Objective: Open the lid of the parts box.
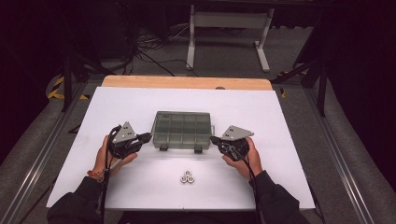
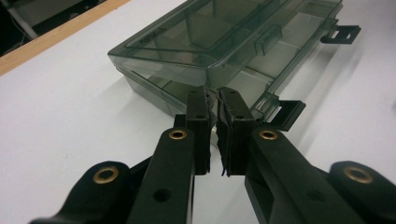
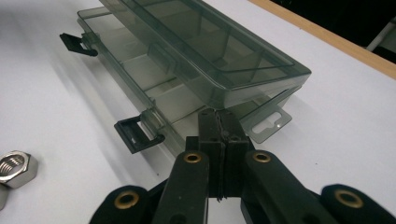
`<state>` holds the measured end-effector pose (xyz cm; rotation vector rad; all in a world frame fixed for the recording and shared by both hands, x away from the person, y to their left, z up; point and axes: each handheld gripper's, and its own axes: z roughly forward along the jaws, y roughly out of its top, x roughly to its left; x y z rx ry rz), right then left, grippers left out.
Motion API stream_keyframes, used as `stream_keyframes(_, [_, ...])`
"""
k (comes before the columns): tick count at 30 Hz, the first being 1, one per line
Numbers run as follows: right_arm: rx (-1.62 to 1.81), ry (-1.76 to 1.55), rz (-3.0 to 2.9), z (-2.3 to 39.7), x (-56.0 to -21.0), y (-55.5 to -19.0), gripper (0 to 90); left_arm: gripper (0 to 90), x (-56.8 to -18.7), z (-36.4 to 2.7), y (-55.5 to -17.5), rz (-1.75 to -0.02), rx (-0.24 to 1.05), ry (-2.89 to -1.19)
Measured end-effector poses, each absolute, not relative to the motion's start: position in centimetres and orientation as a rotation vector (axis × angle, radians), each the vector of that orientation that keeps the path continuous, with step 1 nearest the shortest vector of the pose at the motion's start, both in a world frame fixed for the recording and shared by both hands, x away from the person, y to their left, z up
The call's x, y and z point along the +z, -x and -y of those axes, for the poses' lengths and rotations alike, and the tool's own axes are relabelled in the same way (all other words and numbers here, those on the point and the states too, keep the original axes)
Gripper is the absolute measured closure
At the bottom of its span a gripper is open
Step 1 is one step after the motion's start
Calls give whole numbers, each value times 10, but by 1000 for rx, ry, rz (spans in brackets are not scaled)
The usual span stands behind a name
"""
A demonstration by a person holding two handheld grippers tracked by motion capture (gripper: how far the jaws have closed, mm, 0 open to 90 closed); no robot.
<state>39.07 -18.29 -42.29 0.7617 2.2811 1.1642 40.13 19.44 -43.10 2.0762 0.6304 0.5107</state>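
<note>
Compartment box, smoky plastic, lid ajar, is flanked by left gripper at nine o'clock, right gripper at three. Both pairs of fingers are pressed together, empty. Steel nuts are grouped at six o'clock.

The box sits mid-table — nuts before it, nearer the person.

Boxes: one see-through plastic box sits on the white board.
Clips on the box: two black clips hang open on its near side.
Nuts: three shiny metal nuts lie close together in a little bunch.
Grippers: two, a left gripper and a right gripper.
Hands: two, one on each gripper.
Wooden table edges: one.
</note>
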Motion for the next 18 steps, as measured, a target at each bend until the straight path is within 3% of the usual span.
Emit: stream_keyframes(18, [1167,-790,-2184,183,-416,-398,855,828,-423,-193,-406,-637,551,-2036])
